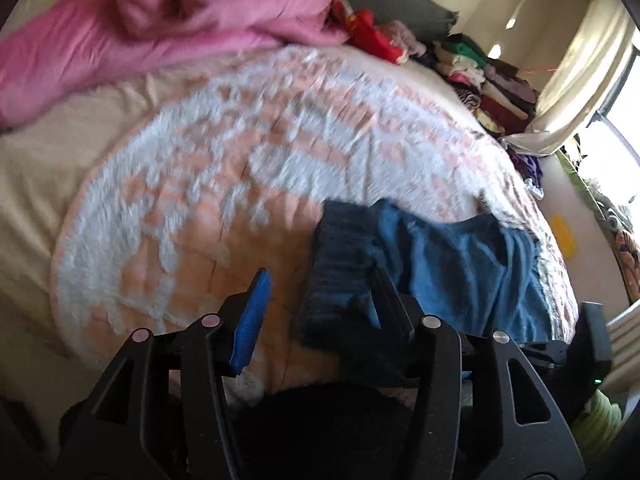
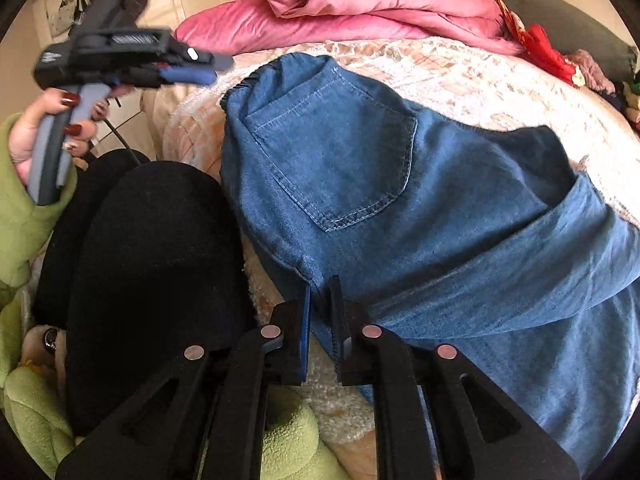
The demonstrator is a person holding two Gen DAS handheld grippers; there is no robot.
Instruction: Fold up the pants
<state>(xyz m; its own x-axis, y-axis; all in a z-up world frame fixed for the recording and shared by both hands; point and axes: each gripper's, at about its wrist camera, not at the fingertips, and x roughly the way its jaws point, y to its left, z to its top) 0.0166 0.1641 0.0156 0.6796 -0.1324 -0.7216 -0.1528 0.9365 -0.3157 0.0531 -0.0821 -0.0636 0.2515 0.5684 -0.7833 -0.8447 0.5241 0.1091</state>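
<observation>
Blue denim pants [image 2: 360,184] lie folded on the bed, back pocket up, waistband toward the far left. In the left wrist view the pants [image 1: 440,264] lie to the right of my left gripper [image 1: 320,292], whose jaws stand wide open with nothing between them, its right finger over the waistband edge. In the right wrist view the left gripper [image 2: 192,68] is held up in the air by a hand, left of the pants. My right gripper [image 2: 320,292] has its jaws nearly closed on the near edge of the pants.
A pink quilt [image 2: 360,4] lies at the head of the bed. A peach and white fluffy blanket [image 1: 208,184] covers the bed. Folded clothes [image 1: 488,80] are stacked at the far right. The person's black-clad legs [image 2: 152,272] are near left.
</observation>
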